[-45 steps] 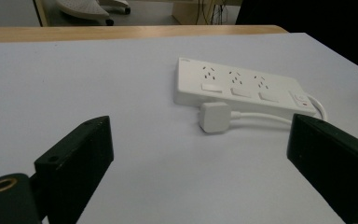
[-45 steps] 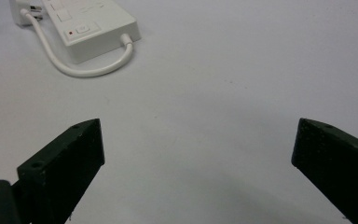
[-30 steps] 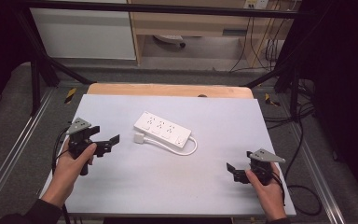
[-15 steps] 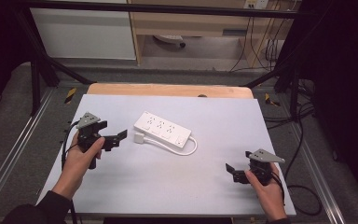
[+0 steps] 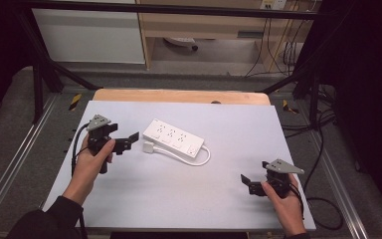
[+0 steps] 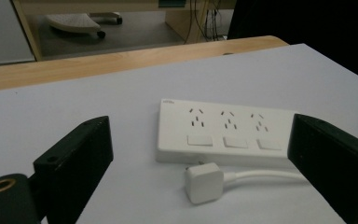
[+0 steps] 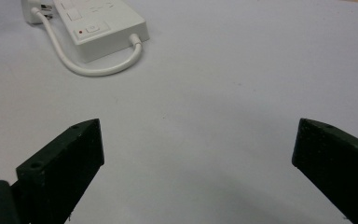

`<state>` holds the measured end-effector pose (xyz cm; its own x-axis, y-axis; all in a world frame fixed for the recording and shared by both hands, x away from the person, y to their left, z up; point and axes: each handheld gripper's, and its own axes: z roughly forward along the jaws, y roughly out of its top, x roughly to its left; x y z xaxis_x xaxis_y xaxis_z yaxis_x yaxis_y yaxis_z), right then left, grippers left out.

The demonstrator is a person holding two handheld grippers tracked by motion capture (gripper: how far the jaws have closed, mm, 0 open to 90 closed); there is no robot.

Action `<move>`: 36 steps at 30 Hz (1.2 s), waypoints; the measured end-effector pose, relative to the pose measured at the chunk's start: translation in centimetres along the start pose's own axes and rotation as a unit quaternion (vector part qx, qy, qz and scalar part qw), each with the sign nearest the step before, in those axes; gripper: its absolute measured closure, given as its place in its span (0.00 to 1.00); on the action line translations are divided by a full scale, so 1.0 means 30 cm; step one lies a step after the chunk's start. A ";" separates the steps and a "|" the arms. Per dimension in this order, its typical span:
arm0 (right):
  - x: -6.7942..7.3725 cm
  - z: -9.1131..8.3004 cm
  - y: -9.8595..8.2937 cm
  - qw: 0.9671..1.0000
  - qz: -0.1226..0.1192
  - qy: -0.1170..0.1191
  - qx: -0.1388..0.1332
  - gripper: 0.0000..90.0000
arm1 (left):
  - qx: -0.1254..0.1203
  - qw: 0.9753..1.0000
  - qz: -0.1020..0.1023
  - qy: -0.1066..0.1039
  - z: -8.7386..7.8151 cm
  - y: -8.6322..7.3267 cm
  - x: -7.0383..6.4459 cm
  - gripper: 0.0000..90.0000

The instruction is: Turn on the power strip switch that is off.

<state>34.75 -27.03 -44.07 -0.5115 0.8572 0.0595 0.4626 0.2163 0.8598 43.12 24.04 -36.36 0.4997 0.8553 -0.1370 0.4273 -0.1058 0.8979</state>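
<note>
In the left gripper view, the jaws of the left gripper (image 6: 205, 163) are running off the bottom edge, the one at 3 o'clock also leaving the frame's side, and it is hiding the far end of the power strip (image 6: 226, 135) and the onward run of its white cable (image 6: 265, 176). The small grey marking at the strip's 11 o'clock corner is proving too small to read. In the right gripper view, the plug (image 7: 30, 9) at 11 o'clock is being cut by the top edge, as is most of the strip.
</note>
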 end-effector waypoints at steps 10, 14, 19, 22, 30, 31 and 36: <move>-0.002 -0.007 0.001 1.000 0.003 0.001 -0.008 0.03 | 0.002 1.000 0.003 0.005 0.059 0.029 -0.006 0.08; 0.000 -0.007 0.001 1.000 0.002 0.003 -0.007 0.03 | 0.003 1.000 0.001 0.008 0.075 0.027 -0.005 0.08; 0.001 -0.006 0.002 1.000 0.001 0.004 -0.007 0.03 | 0.005 1.000 0.002 0.011 0.095 0.027 -0.001 0.08; 0.002 -0.007 0.003 1.000 0.002 0.001 -0.008 0.03 | 0.009 1.000 0.003 0.015 0.106 0.027 0.001 0.08; -0.001 -0.013 0.006 1.000 0.001 0.007 -0.017 0.02 | 0.019 1.000 -0.001 0.021 0.133 0.027 0.009 0.07; 0.000 -0.013 0.007 1.000 0.002 0.007 -0.018 0.02 | 0.018 1.000 -0.001 0.019 0.137 0.027 0.009 0.07; 0.004 -0.008 0.006 1.000 -0.001 0.008 -0.014 0.02 | 0.018 1.000 0.006 0.021 0.154 0.024 0.008 0.07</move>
<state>34.59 -27.02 -43.79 -0.5243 0.8489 0.0663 0.4407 0.2039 0.8742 47.02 21.83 -37.69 0.4736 0.8740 -0.1089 0.4495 -0.1335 0.8833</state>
